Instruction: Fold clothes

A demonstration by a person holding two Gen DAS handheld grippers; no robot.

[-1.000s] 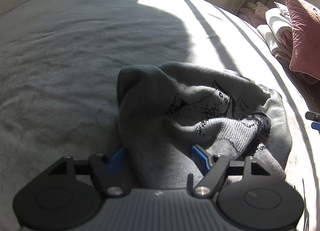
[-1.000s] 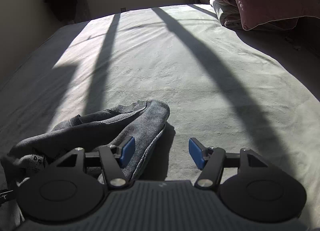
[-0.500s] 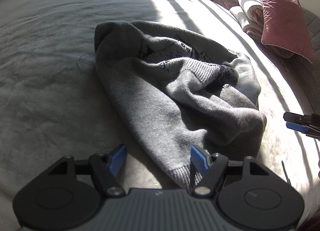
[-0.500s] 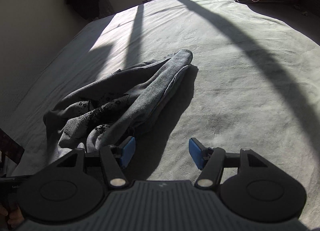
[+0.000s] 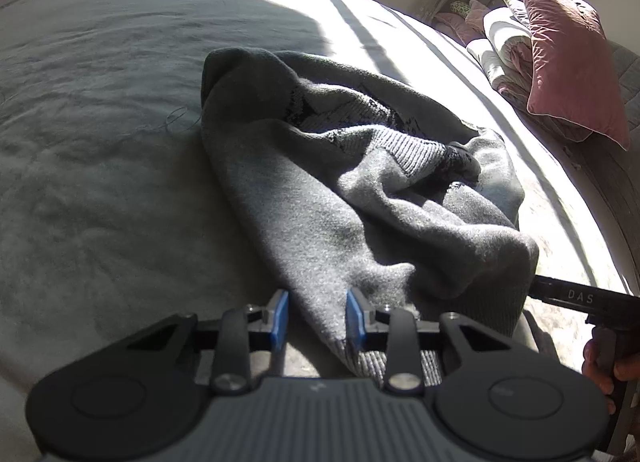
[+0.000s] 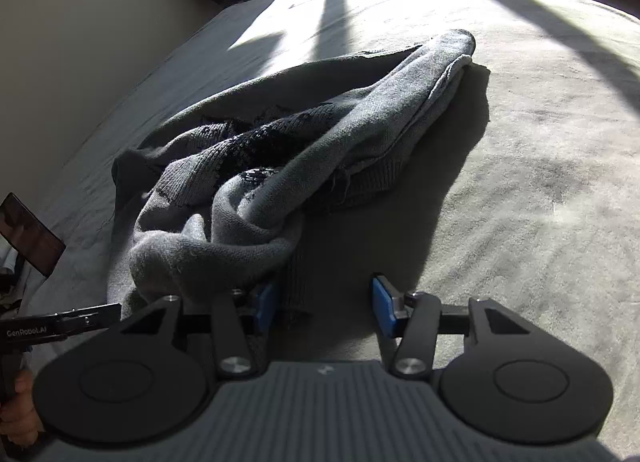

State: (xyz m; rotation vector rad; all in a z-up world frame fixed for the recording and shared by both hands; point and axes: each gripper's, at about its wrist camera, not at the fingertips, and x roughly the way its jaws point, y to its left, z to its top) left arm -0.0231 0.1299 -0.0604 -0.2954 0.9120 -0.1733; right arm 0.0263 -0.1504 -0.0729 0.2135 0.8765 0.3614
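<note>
A crumpled grey knit sweater with a black pattern lies on the grey bed. My left gripper is low at the sweater's near ribbed corner. Its jaws are half closed, with that corner lying between the blue pads and not pinched tight. In the right wrist view the sweater stretches away to the far right. My right gripper is open at the near ribbed hem, which touches the left pad. The gap between the pads is mostly bare bed.
Pink and white pillows and folded bedding are stacked at the bed's far right. The right gripper and a hand show at the left view's right edge. A dark flat panel stands at the right view's left edge.
The left gripper's jaws have narrowed from wide open around the sweater's near corner. Both grippers have come down to the sweater's near hem.
</note>
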